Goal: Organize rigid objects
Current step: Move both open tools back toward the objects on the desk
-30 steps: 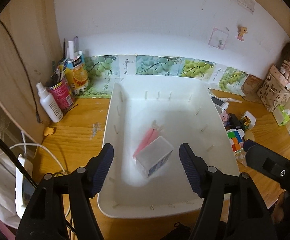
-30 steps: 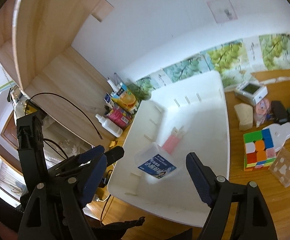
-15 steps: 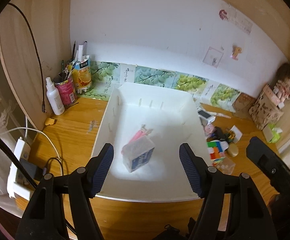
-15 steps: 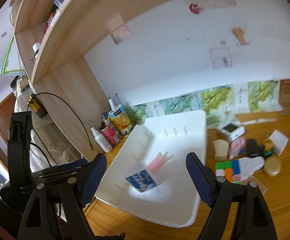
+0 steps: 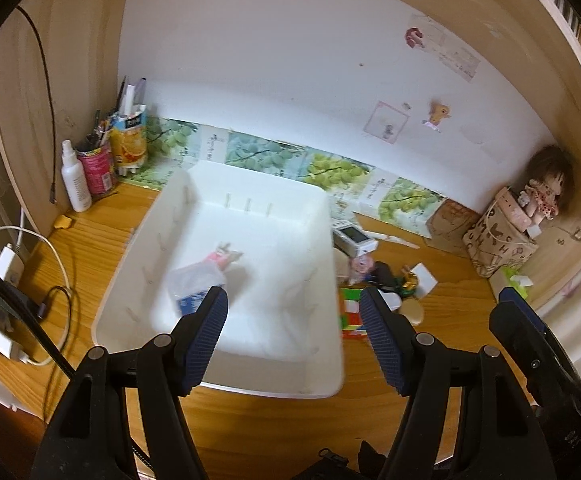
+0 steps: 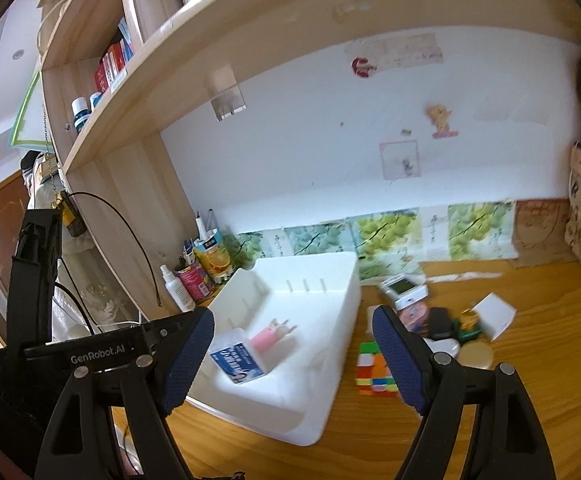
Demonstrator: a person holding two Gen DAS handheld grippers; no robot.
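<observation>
Left wrist: fingers [image 5: 206, 336] apart, empty.

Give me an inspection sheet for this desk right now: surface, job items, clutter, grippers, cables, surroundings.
Surface: wooden desk, mostly bare in front.
Job's things: white bin holds a blue-labelled box and a pink item; puzzle cube and small items lie right of it.
Clutter: spray bottle, pen cans.
Grippers: left gripper and right gripper open, empty.
Cables: white lead and power strip at left.
Surroundings: doll, shelf above.

Left gripper [image 5: 293, 338] and right gripper [image 6: 292, 356], jaws apart, both empty
</observation>
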